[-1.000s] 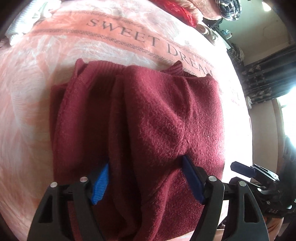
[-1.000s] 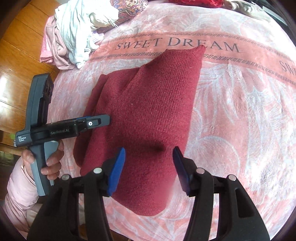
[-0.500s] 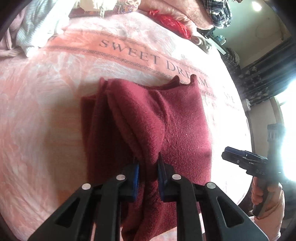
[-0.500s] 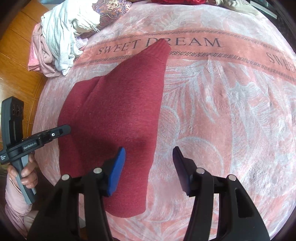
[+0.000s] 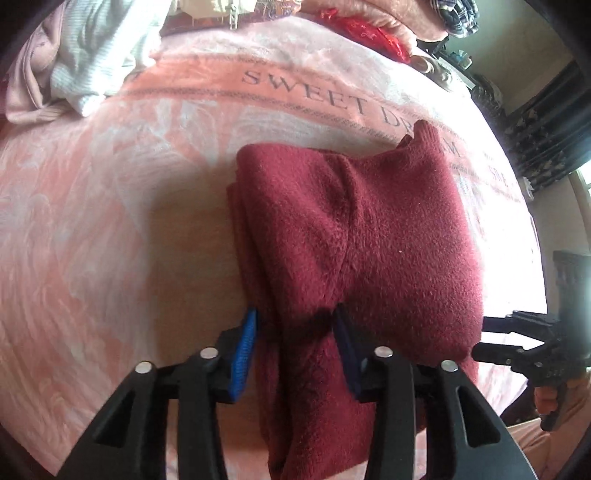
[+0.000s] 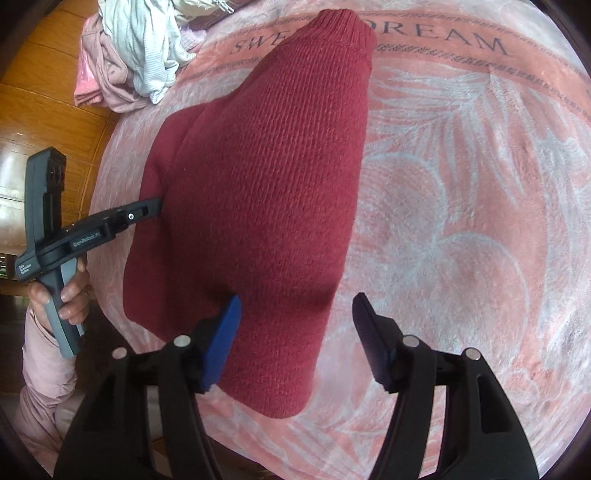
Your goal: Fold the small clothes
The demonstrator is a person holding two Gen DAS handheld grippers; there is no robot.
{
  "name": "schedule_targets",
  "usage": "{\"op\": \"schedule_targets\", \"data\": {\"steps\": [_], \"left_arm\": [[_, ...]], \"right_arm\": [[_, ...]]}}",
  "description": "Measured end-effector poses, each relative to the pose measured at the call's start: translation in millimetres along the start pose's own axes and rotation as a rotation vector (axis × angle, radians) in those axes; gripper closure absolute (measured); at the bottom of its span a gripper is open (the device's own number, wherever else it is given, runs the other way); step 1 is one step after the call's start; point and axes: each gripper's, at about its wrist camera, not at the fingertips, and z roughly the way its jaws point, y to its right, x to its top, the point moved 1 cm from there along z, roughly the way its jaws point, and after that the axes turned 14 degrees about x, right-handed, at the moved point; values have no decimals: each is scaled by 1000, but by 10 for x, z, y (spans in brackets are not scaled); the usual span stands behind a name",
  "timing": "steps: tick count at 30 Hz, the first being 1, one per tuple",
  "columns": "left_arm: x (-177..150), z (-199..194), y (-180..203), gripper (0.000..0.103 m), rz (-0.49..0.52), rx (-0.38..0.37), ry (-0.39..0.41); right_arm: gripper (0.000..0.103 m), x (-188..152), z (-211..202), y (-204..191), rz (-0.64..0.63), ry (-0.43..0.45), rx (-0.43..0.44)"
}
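A dark red knit garment (image 5: pixel 362 236) lies folded on the pink "SWEET DREAM" bedspread (image 5: pixel 110 221); it also shows in the right wrist view (image 6: pixel 258 192), with its ribbed end toward the lettering. My left gripper (image 5: pixel 295 347) has its jaws parted around a bunched fold of the garment's near edge, the fabric loose between the blue pads. It shows from the side in the right wrist view (image 6: pixel 155 206), its tip at the garment's left edge. My right gripper (image 6: pixel 295 332) is open and empty, over the garment's near corner.
A heap of white and pink clothes (image 6: pixel 133 55) lies at the far left of the bed, also in the left wrist view (image 5: pixel 81 62). More clothes (image 5: pixel 369 26) lie along the far edge. A wooden floor (image 6: pixel 44 92) is beyond the bed's left side.
My left gripper shut on a fold of the garment half a second ago, then opened partway. My right gripper moved in over the garment's near corner, staying open.
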Motion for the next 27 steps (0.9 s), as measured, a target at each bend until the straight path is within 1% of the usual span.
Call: {"op": "schedule_targets", "data": {"steps": [1, 2, 3, 4, 7, 8, 9, 10, 11, 12, 13, 14, 15, 16, 17, 18, 19, 20, 21, 23, 25, 27], "left_arm": [[-57, -63, -8, 49, 6, -19, 1], [-116, -99, -8, 38, 14, -28, -3], [-188, -111, -15, 36, 20, -22, -7], [-270, -89, -7, 36, 28, -14, -17], [-441, 30, 93, 36, 61, 10, -74], [-480, 93, 120, 38, 70, 12, -91], [-507, 167, 145, 42, 76, 24, -113], [-534, 244, 163, 55, 76, 25, -134], [-541, 295, 169, 60, 65, 21, -147], [-533, 310, 167, 61, 54, 18, -150], [-521, 300, 166, 63, 53, 15, -148], [-511, 286, 163, 63, 55, 11, -143], [-509, 292, 162, 63, 55, 9, -141], [-526, 327, 163, 61, 57, 13, -143], [-548, 392, 180, 57, 63, 20, -150], [-566, 470, 193, 55, 67, 27, -155], [-585, 523, 202, 51, 66, 29, -151], [-584, 536, 209, 48, 65, 33, -140], [-570, 524, 208, 48, 63, 30, -138], [-495, 444, 176, 45, 49, 10, -141], [-387, 283, 107, 44, 30, -24, -114], [-269, 93, 28, 35, 1, -51, -57]], "right_arm": [[35, -28, 28, 6, 8, -16, 22], [35, -56, 50, 7, 10, -29, 36], [35, -91, 81, 7, 6, -43, 49], [33, -127, 120, 11, 2, -58, 59], [32, -256, 314, 85, 17, -112, 53], [34, -293, 365, 122, 31, -114, 57], [51, -312, 396, 147, 48, -107, 86], [60, -323, 403, 167, 66, -98, 98], [63, -325, 392, 148, 66, -94, 88], [69, -329, 366, 83, 44, -101, 77], [73, -340, 316, -12, 11, -104, 62], [73, -355, 266, -109, -25, -105, 35], [73, -384, 245, -203, -70, -106, -9], [73, -431, 285, -265, -117, -112, -71], [73, -480, 380, -289, -157, -130, -135], [73, -517, 499, -274, -177, -148, -184], [72, -533, 588, -244, -174, -156, -204], [72, -525, 615, -227, -161, -152, -195], [71, -506, 600, -227, -152, -152, -181], [67, -466, 524, -240, -147, -150, -140], [54, -424, 415, -298, -158, -140, -122], [48, -366, 257, -370, -172, -101, -99]]}}
